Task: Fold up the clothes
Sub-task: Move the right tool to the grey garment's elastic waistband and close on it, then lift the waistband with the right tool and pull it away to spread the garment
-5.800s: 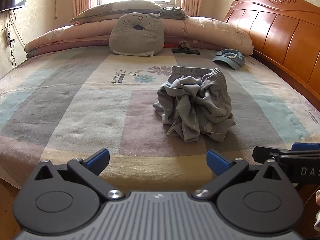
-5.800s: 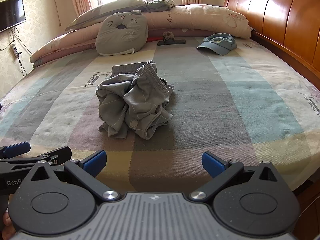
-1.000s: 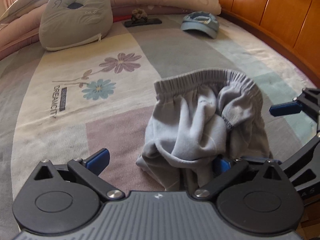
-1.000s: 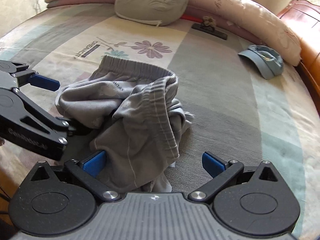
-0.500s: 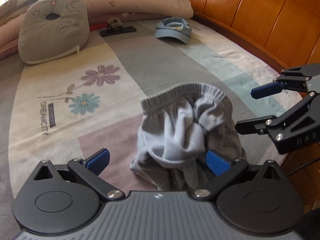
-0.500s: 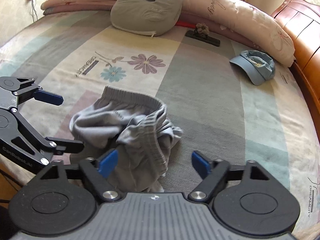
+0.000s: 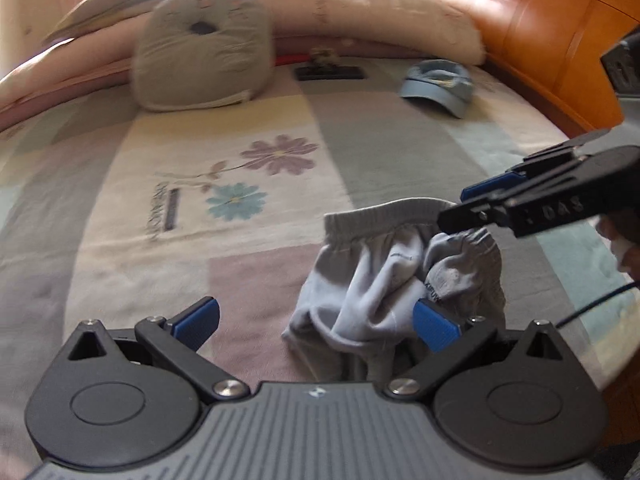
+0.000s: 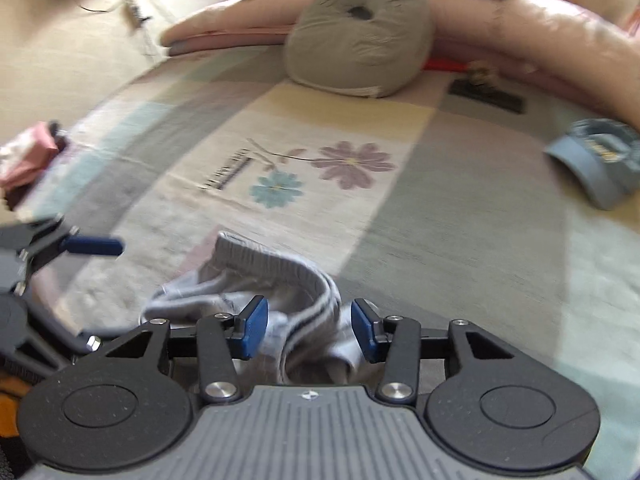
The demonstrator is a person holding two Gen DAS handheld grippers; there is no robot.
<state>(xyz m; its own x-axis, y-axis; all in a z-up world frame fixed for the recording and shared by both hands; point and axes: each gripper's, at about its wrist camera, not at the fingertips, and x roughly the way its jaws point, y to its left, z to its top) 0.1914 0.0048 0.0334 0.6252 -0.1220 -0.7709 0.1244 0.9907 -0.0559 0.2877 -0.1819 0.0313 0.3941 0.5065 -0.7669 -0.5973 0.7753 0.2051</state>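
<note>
Right now the grey shorts [image 7: 404,276] sit crumpled lower centre-right on the bed [image 7: 120,240]. Right gripper [image 8: 306,330] jaws half apart around the waistband, not clamped. Left gripper [image 7: 316,320] jaws wide apart. Pinch waistband only, single layer.

The grey shorts [image 7: 400,280] lie crumpled in a loose heap on the patchwork bedspread [image 7: 400,152] in front of me, near its close edge. Their ribbed elastic waistband [image 8: 272,260] stands up and arches across the far side of the heap, gaping open. Below it the soft fabric bunches into deep folds, and a small printed label shows inside. A striped band curls over the nearer folds.
</note>
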